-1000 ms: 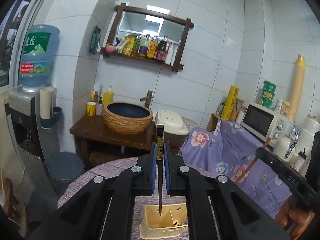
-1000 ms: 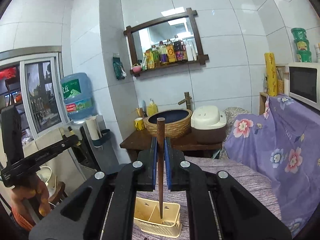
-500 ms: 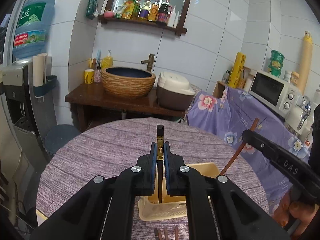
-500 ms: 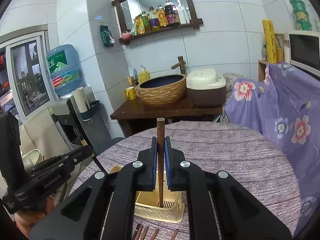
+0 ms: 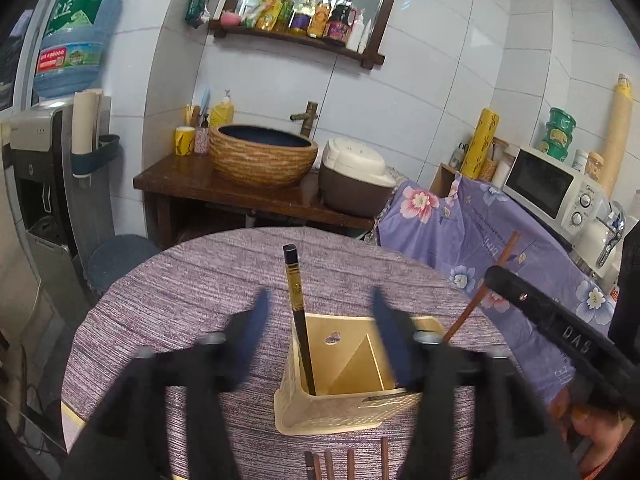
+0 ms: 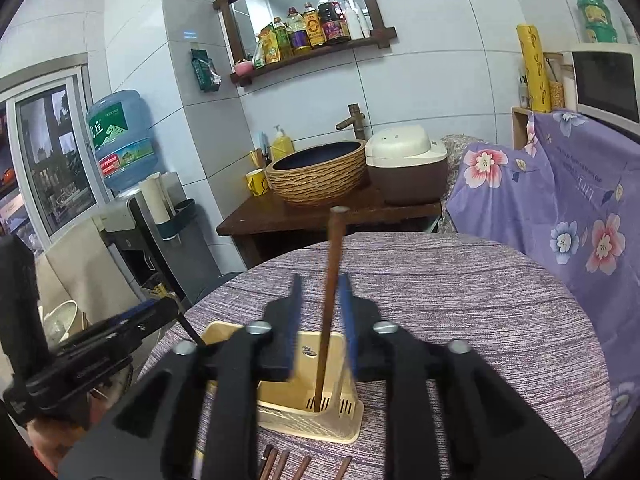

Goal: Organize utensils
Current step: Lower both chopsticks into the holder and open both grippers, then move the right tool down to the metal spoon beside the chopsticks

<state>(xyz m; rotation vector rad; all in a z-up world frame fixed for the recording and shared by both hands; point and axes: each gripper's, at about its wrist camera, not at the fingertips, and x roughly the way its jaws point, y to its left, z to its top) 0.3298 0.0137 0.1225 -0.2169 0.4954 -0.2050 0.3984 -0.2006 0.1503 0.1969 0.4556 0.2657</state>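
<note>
Left gripper (image 5: 320,320): jaws opening — black chopstick (image 5: 298,312) stands free between them, tip in the holder (image 5: 340,408).
Right gripper (image 6: 320,312): jaws opening — brown chopstick (image 6: 330,300) upright in the holder's other compartment.

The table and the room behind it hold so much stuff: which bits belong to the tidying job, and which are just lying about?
Part of the job:
- black chopstick
- brown chopstick
- yellow holder
- loose chopsticks on the table
- left gripper, right gripper, fingers opening

Just lying about:
- basin
- rice cooker
- microwave
- water bottle
</note>
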